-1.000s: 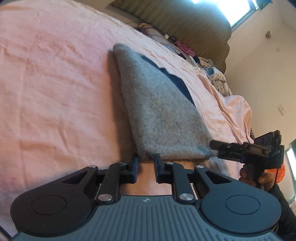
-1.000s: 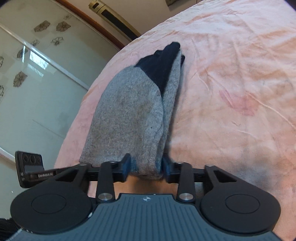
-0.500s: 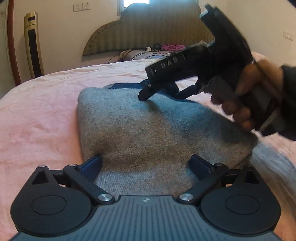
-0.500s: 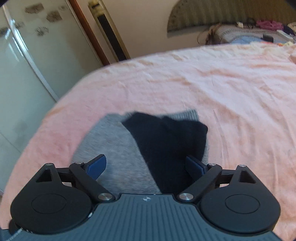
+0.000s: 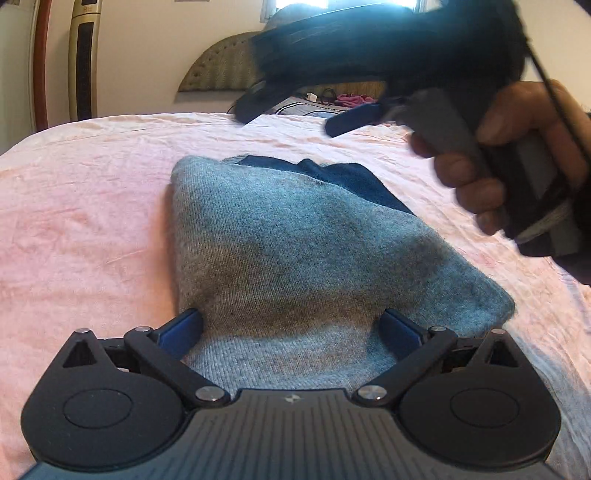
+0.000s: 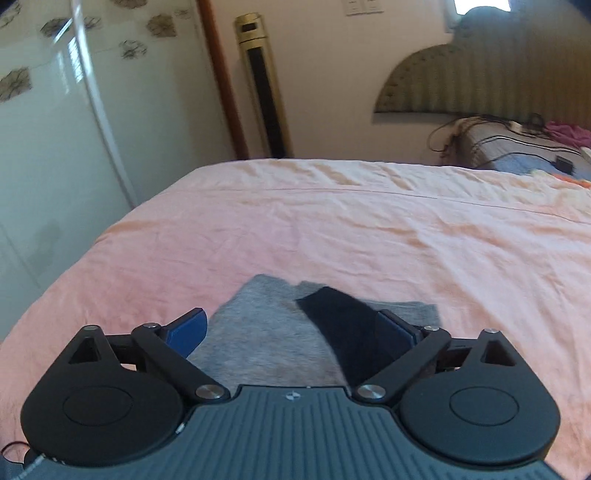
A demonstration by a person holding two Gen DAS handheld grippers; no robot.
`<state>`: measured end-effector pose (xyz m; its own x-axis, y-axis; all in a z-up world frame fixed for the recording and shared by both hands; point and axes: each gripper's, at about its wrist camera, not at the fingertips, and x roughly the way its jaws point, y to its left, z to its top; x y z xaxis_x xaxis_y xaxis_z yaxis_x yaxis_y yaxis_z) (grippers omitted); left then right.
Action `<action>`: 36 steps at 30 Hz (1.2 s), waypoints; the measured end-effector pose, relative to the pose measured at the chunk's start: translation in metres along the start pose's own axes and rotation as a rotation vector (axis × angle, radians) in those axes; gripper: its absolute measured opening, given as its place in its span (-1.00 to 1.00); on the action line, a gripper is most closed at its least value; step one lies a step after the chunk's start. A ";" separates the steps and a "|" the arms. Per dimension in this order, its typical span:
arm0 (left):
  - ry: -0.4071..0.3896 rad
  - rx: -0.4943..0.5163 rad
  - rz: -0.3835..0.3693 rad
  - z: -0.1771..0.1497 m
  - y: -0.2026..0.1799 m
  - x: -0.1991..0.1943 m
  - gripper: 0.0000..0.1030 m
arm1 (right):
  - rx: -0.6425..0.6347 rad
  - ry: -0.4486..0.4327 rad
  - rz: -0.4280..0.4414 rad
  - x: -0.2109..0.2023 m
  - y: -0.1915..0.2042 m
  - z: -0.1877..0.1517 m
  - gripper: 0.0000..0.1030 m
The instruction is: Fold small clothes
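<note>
grey sock [image 5: 295,258] folded on pink bedsheet [image 5: 85,221]; both grippers spread

A wrinkled pink bedsheet [image 6: 332,229] covers the wide bed. Behind it stands a cream wall [image 6: 325,66] with an arched, ribbed olive headboard [image 6: 480,81] and a tall gold-and-black tower fan [image 6: 262,88] beside a reddish wooden door frame [image 6: 218,70] — glossy flower-printed wardrobe panels [image 6: 55,110] fill the left, and daylight comes from a small window [image 6: 480,5] above
</note>
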<state>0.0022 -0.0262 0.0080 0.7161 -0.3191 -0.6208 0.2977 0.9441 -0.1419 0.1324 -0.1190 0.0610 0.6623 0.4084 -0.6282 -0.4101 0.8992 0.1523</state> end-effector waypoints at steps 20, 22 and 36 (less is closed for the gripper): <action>-0.012 -0.040 -0.022 -0.002 0.009 -0.008 1.00 | 0.150 0.043 -0.015 0.008 -0.039 -0.065 0.75; -0.031 -0.144 -0.035 -0.006 0.023 -0.024 1.00 | 0.241 -0.004 0.020 -0.029 -0.048 -0.067 0.78; 0.219 -0.700 -0.469 -0.008 0.082 0.017 -0.26 | 0.674 0.180 0.348 -0.101 -0.114 -0.155 -0.30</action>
<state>0.0343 0.0464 -0.0204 0.4576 -0.7329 -0.5035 0.0234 0.5760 -0.8171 0.0151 -0.2869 -0.0110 0.4296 0.7050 -0.5643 -0.0677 0.6483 0.7584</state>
